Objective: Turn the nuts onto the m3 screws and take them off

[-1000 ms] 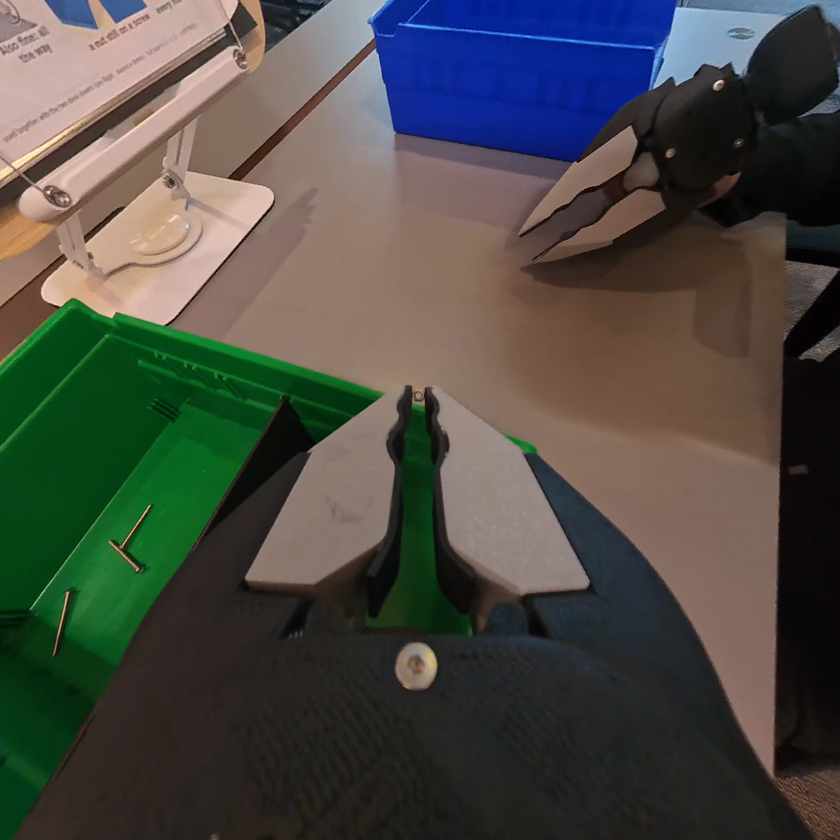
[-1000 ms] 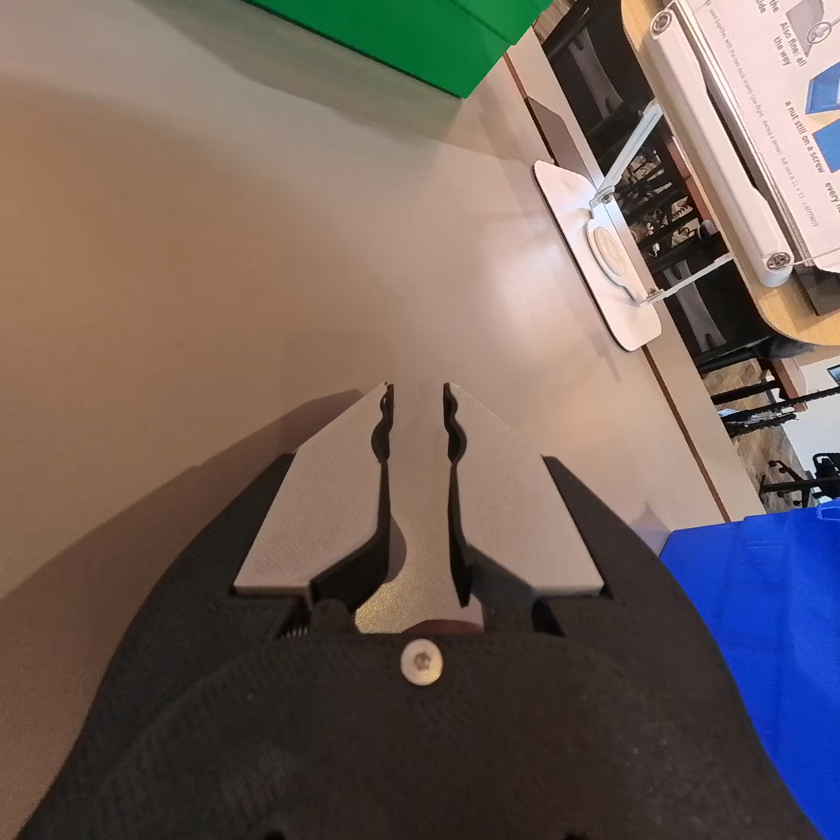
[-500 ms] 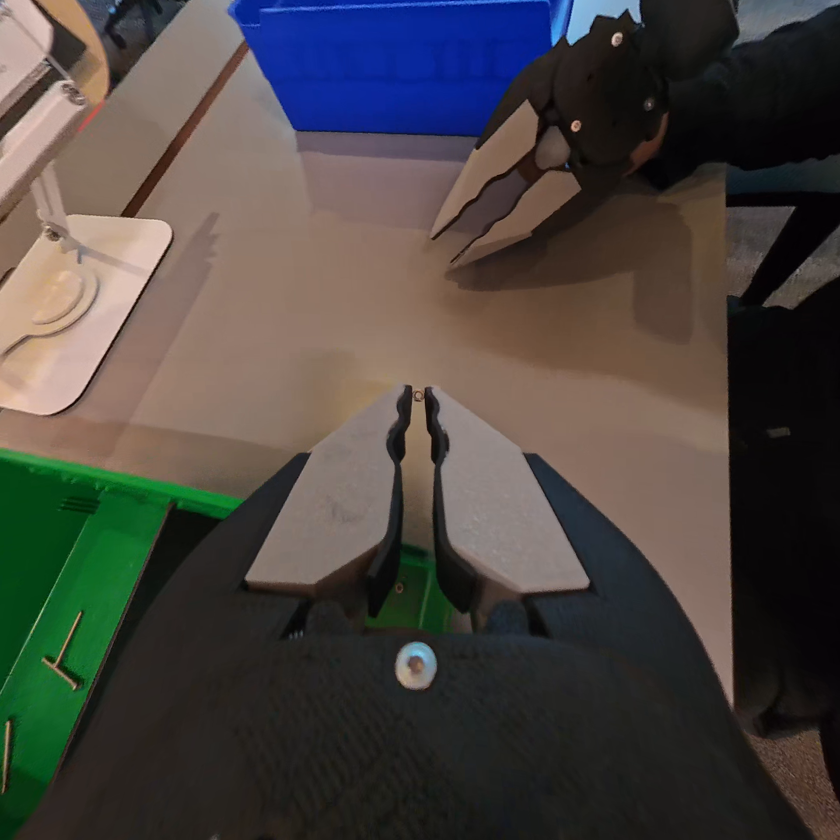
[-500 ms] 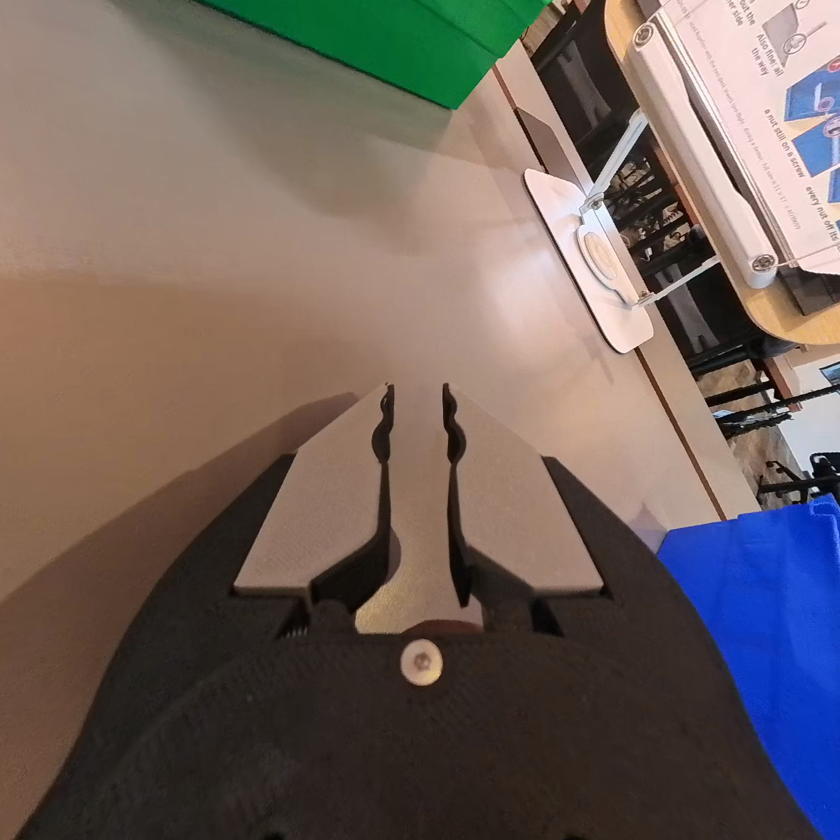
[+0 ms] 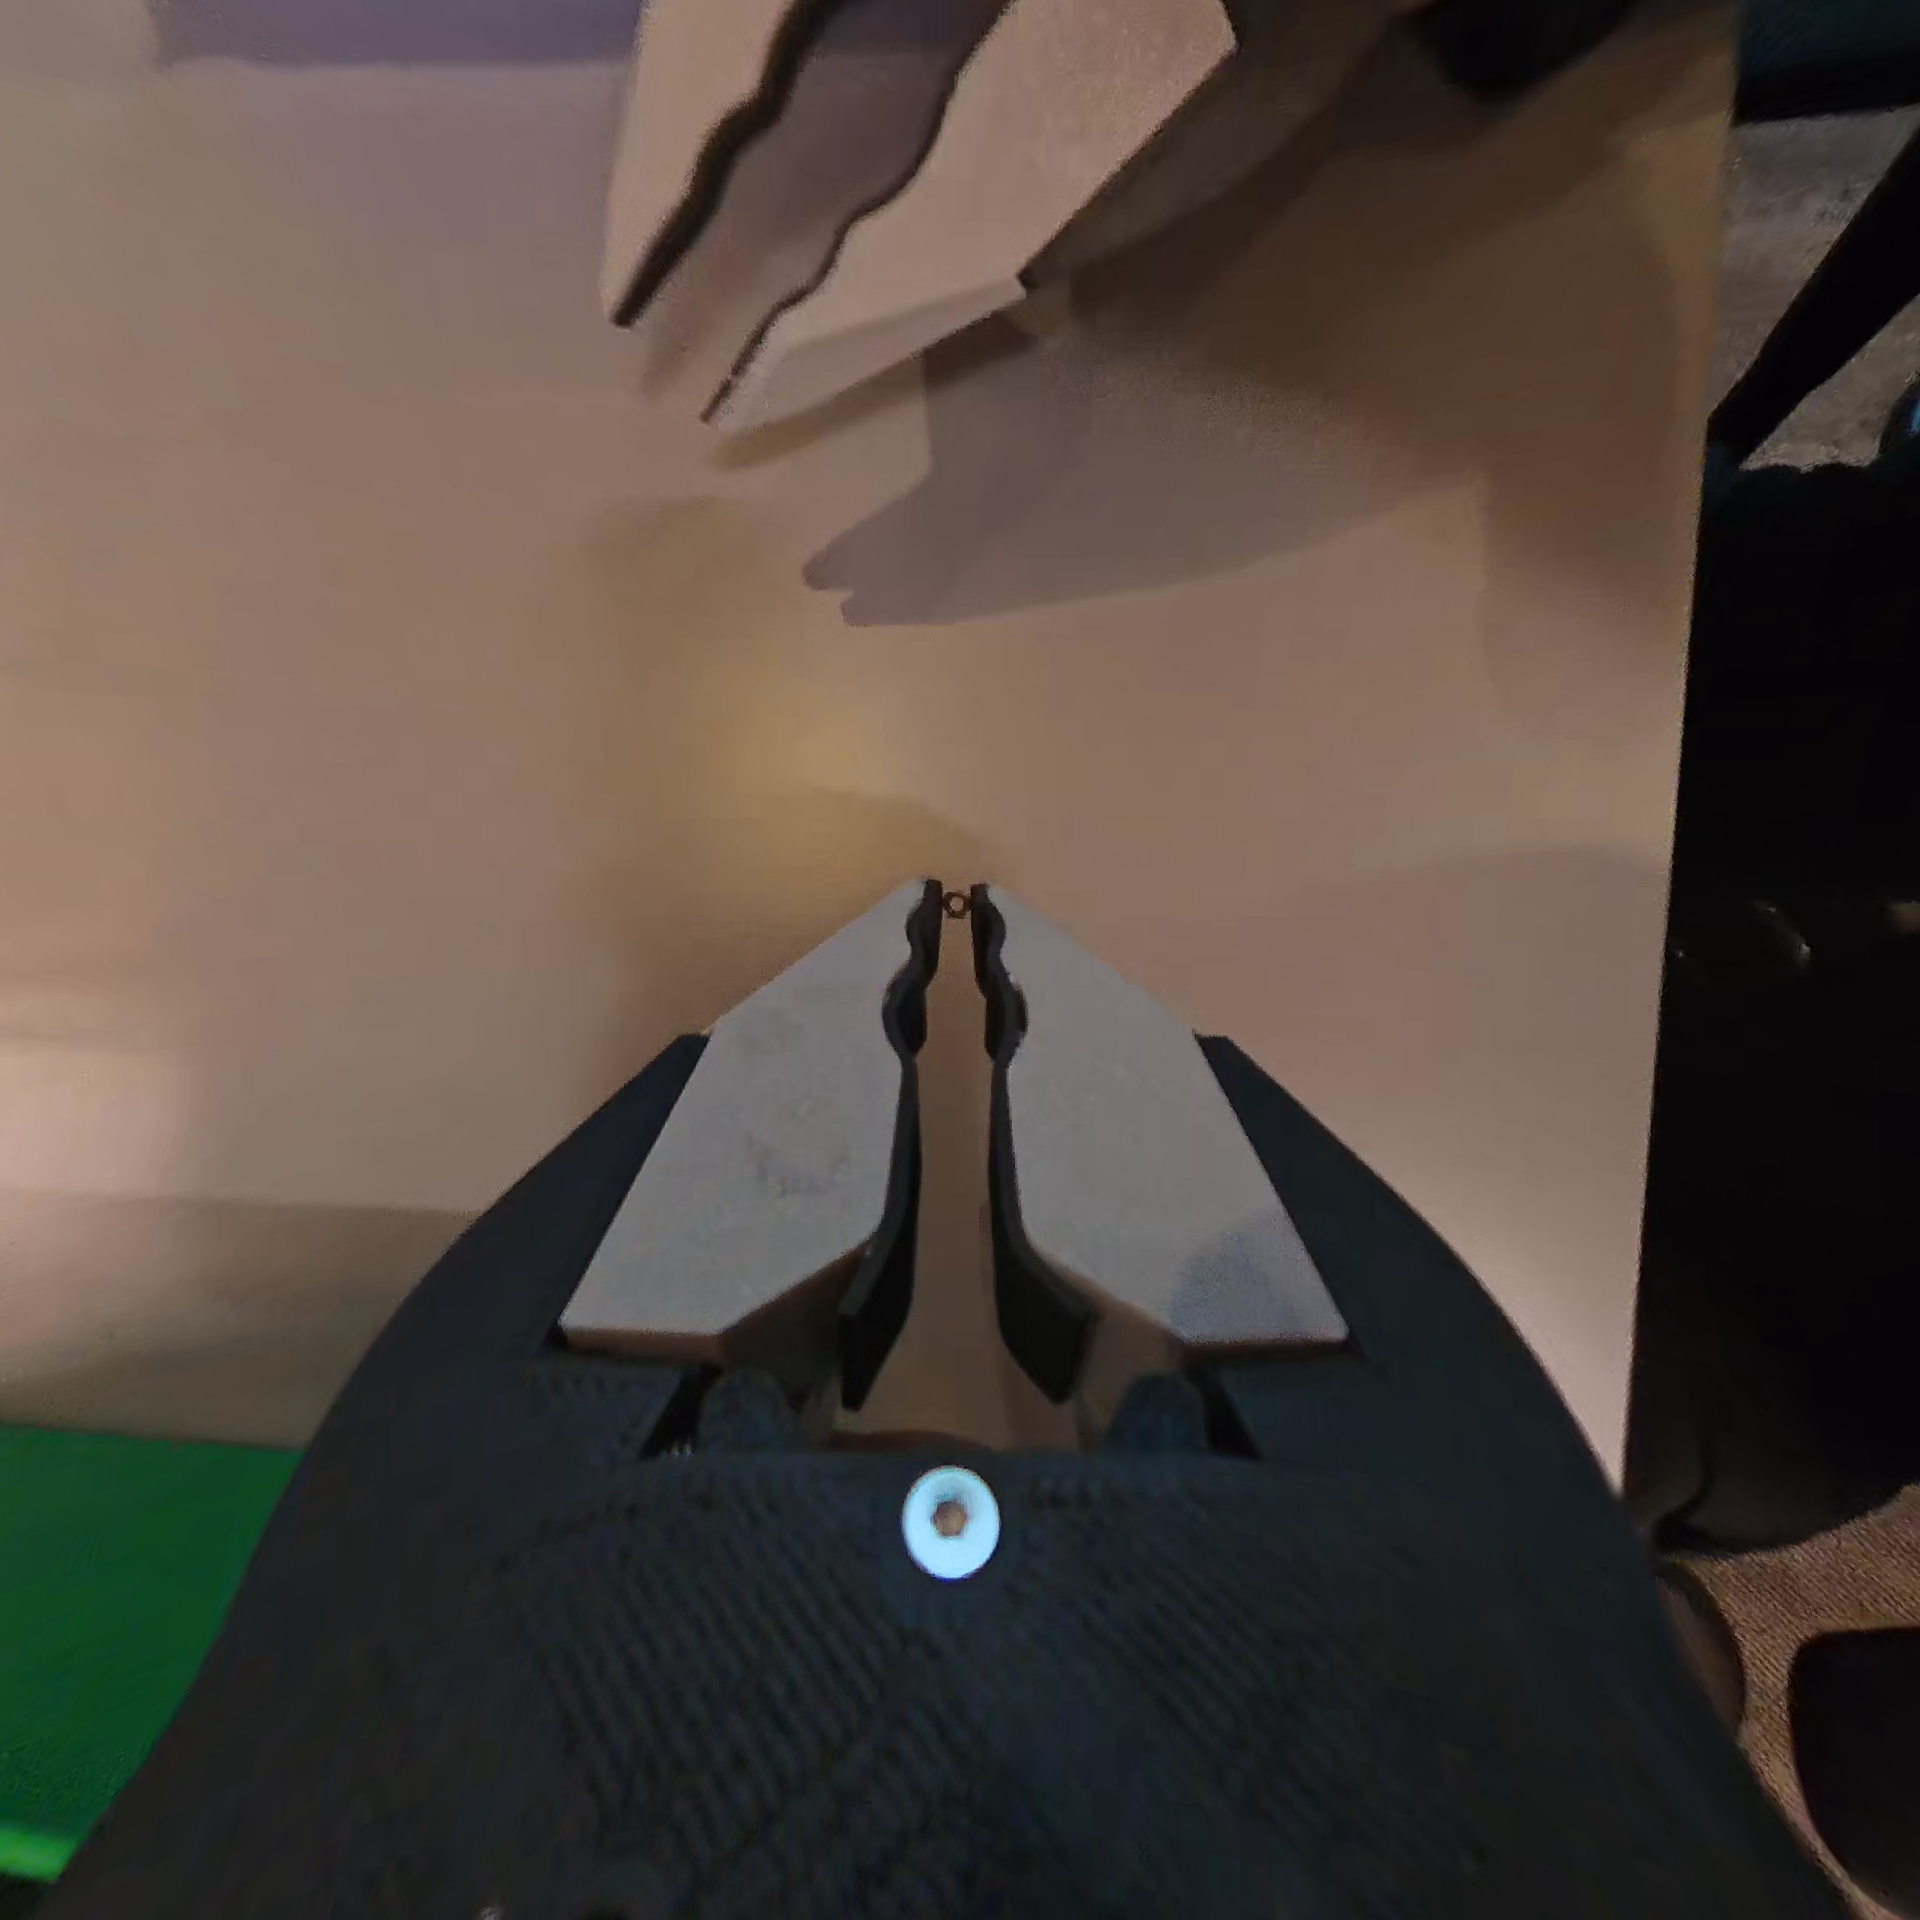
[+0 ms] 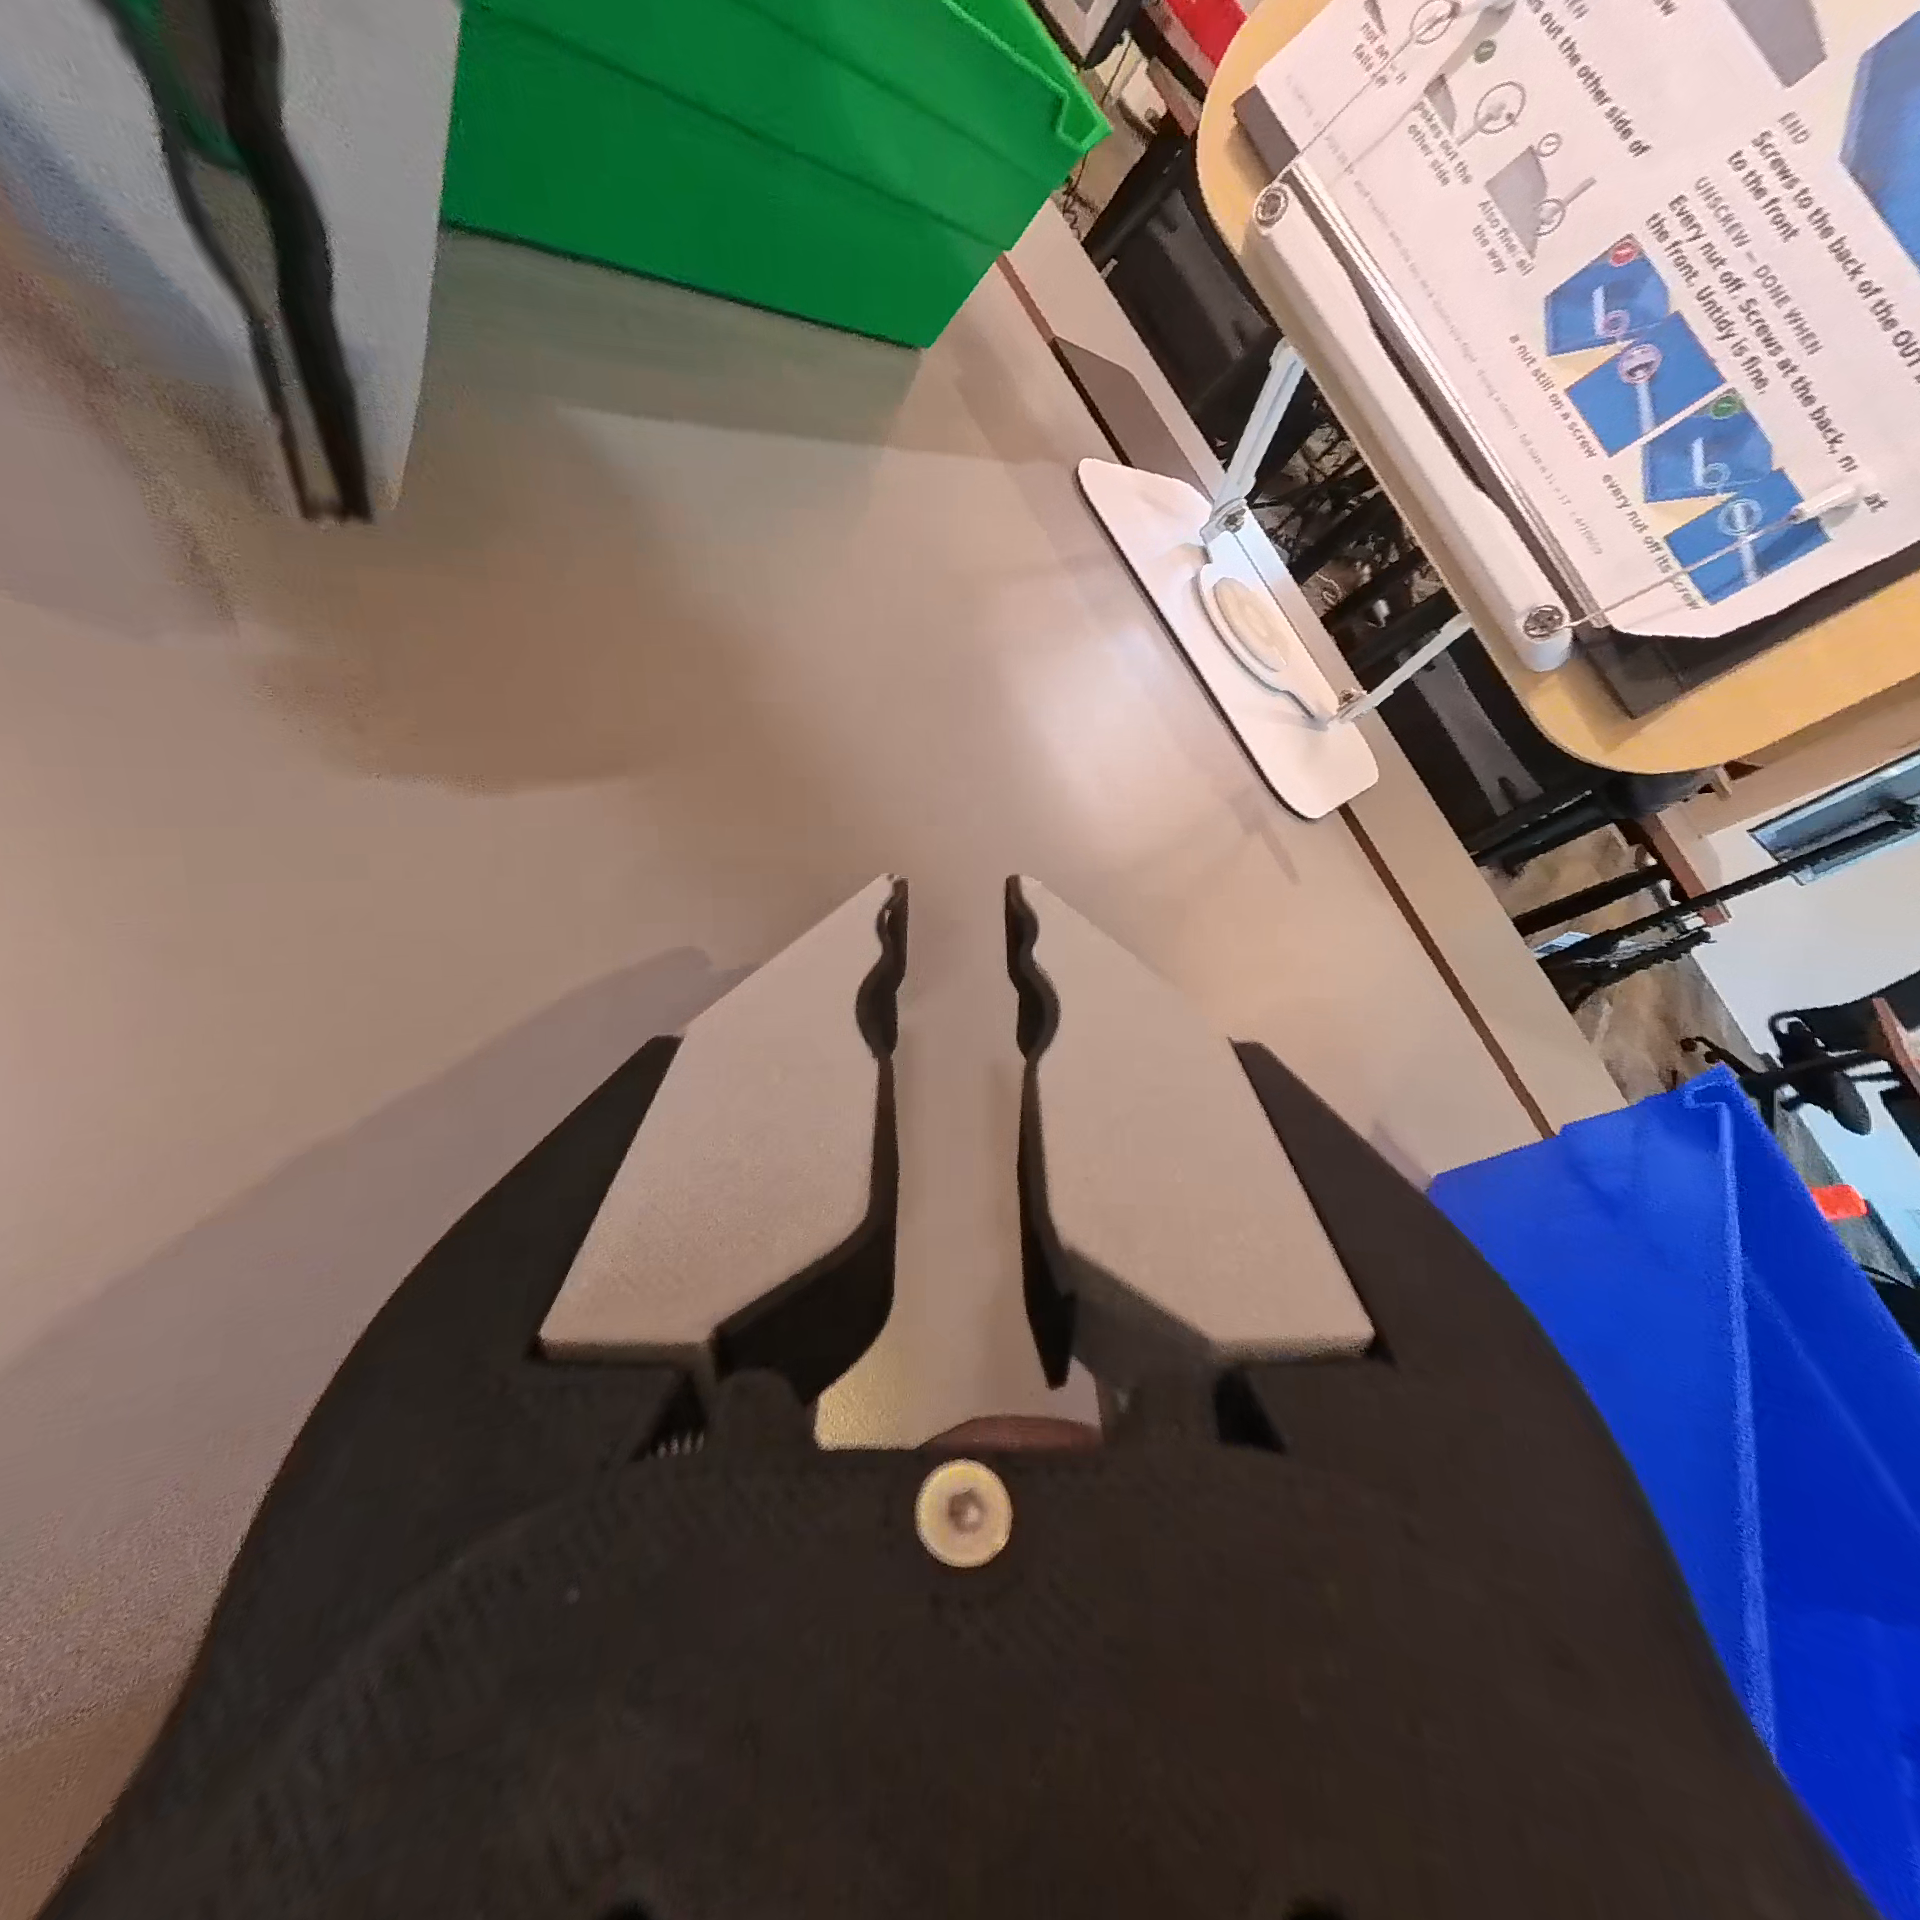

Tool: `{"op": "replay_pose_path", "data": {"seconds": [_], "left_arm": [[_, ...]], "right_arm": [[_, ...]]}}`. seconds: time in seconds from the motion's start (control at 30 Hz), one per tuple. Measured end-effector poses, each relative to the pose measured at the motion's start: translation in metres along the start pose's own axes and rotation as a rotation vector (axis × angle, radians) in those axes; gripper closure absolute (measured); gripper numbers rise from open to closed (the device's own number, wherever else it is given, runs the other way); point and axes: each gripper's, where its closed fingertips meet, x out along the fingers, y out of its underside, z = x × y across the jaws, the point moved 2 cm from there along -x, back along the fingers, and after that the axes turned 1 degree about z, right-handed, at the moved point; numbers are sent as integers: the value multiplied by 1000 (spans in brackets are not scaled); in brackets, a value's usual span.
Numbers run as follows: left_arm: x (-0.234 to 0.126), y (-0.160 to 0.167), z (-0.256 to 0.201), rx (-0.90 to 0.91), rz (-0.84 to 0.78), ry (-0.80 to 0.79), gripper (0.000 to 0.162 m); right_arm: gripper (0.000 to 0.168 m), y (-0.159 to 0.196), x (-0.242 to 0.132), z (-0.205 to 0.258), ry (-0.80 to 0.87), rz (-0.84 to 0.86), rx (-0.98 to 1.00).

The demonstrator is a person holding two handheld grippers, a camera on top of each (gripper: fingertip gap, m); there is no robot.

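My left gripper (image 5: 953, 891): pinching a tiny nut (image 5: 954, 905) (barely legible). My right gripper (image 6: 953, 883): spread, empty; its body cropped upper frame.

Each tool (image 5: 954, 902) (image 6: 954, 894) has grey wedge fingers with wavy black inner edges, a black textured body and one silver screw.

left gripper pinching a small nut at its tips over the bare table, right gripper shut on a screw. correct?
One thing is off. The right gripper is open and holds nothing, as the right wrist view shows. The rest stands: the left gripper pinches the small nut at its tips over the bare table.
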Motion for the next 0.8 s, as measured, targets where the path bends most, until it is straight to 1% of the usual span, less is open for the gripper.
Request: {"op": "replay_pose_path", "data": {"seconds": [0.1, 0.33, 0.6, 0.8], "left_arm": [[10, -1, -9, 38, 42, -14, 159], [30, -1, -23, 34, 66, 56, 159], [43, -2, -23, 25, 55, 87, 159], [41, -3, -22, -6, 16, 114, 150]], "right_arm": [[153, -3, -4, -1, 7, -16, 0], [153, -8, -6, 3, 2, -29, -19], [153, -9, -8, 3, 5, -34, -24], [153, -11, -9, 3, 7, -41, -32]]}}
